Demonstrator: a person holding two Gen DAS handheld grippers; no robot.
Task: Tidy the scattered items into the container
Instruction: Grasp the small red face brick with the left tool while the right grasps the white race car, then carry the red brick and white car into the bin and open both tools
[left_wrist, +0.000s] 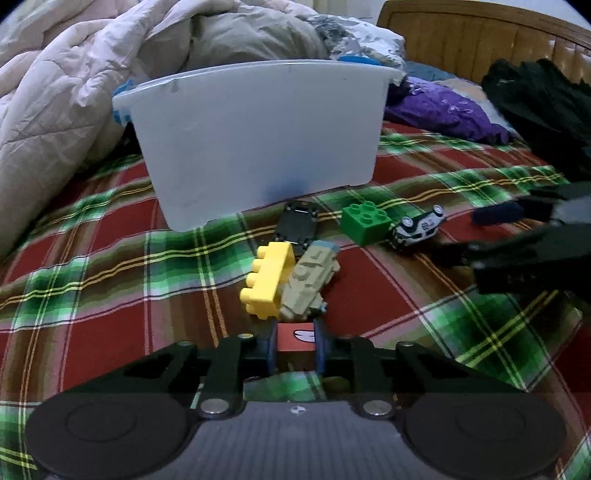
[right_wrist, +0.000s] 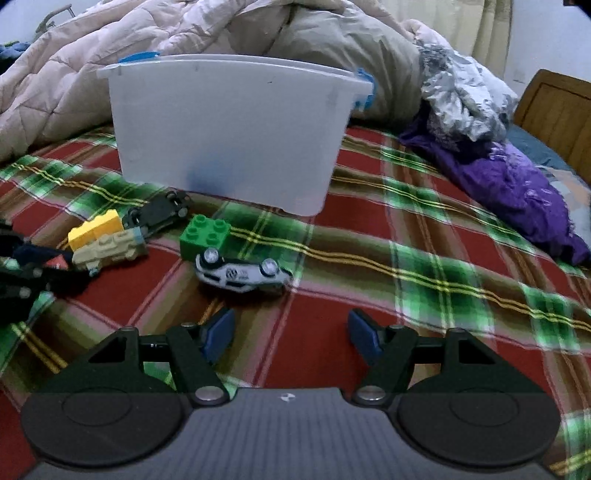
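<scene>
Plaid bedspread (right_wrist: 424, 236) w/ toys — rumpled duvet (left_wrist: 66, 81), wood headboard (left_wrist: 480, 44) behind.

1. The left wrist view sits low over the red-and-green plaid bedspread (left_wrist: 110, 288), looking forward along its own black gripper (left_wrist: 295, 345) toward the white translucent plastic tub (left_wrist: 255, 136), toys close ahead.
2. The right wrist view, equally low, faces the same tub (right_wrist: 229, 136) from further right.
3. Both share the tub, the green studded brick (left_wrist: 364, 221) (right_wrist: 205, 236) and the overturned white toy car (left_wrist: 419, 227) (right_wrist: 242, 275).
</scene>
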